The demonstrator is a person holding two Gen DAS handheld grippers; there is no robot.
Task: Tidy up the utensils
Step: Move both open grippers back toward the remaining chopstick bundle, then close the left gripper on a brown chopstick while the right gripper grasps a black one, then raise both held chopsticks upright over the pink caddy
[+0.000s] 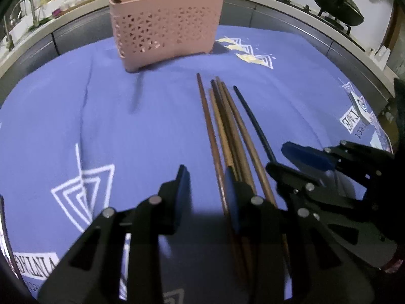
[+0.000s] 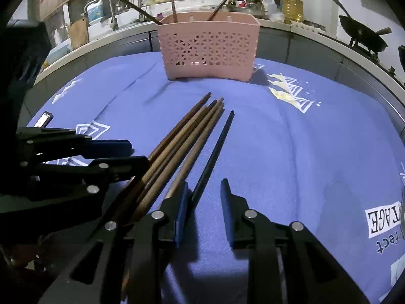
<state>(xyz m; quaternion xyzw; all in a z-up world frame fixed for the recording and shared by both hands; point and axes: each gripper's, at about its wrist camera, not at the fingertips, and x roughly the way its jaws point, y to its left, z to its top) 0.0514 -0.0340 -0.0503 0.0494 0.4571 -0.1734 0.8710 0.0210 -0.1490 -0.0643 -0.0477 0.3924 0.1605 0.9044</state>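
Brown chopsticks (image 1: 227, 131) bundled, black chopstick (image 2: 215, 152) apart (slimmer); both grippers' fingers parted, gripping nothing.

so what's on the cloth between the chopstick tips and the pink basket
Nothing: in both wrist views only bare, creased blue cloth lies between the chopstick tips and the pink basket.

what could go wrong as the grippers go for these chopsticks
1. The brown chopsticks lie bunched and touching, so the left gripper may lift several or scatter them.
2. The black chopstick sits between the right gripper fingers, beside the bunch; a pinch could roll it.
3. Both grippers are close and could collide.
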